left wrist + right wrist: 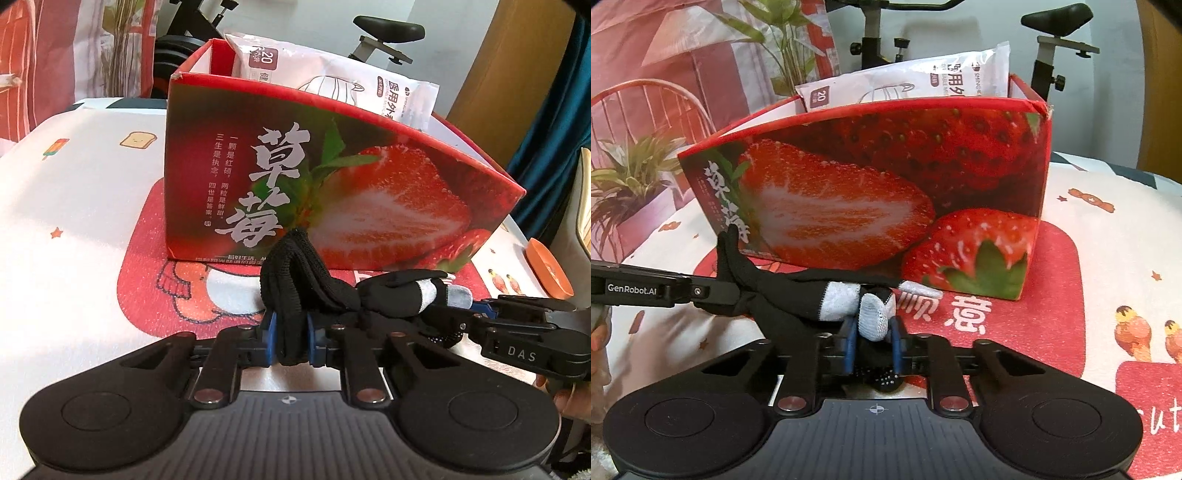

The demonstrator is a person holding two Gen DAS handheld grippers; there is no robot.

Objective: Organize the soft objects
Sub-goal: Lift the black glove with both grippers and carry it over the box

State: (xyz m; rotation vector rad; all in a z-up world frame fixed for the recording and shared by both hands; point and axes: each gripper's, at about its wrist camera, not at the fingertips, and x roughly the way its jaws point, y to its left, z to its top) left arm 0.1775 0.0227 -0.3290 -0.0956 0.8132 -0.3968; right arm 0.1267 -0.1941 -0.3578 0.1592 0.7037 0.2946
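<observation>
Left claw (291, 332) is clamped on the black glove's (332, 291) cuff, right claw (873, 341) pinching its grey fingertips, the glove slung between them just above the tabletop (74, 206) before the strawberry box (332, 177). Uneven lifting could tug one end free (knit slips easily), or snag the box wall.

Glove (317, 291) before box (332, 192)

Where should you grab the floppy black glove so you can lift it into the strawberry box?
Probably one grip at each end, from the near side. The black glove lies limp and stretched out before the strawberry box. The left gripper pinches the cuff and the right gripper pinches the grey fingertip end, so neither should droop.
</observation>
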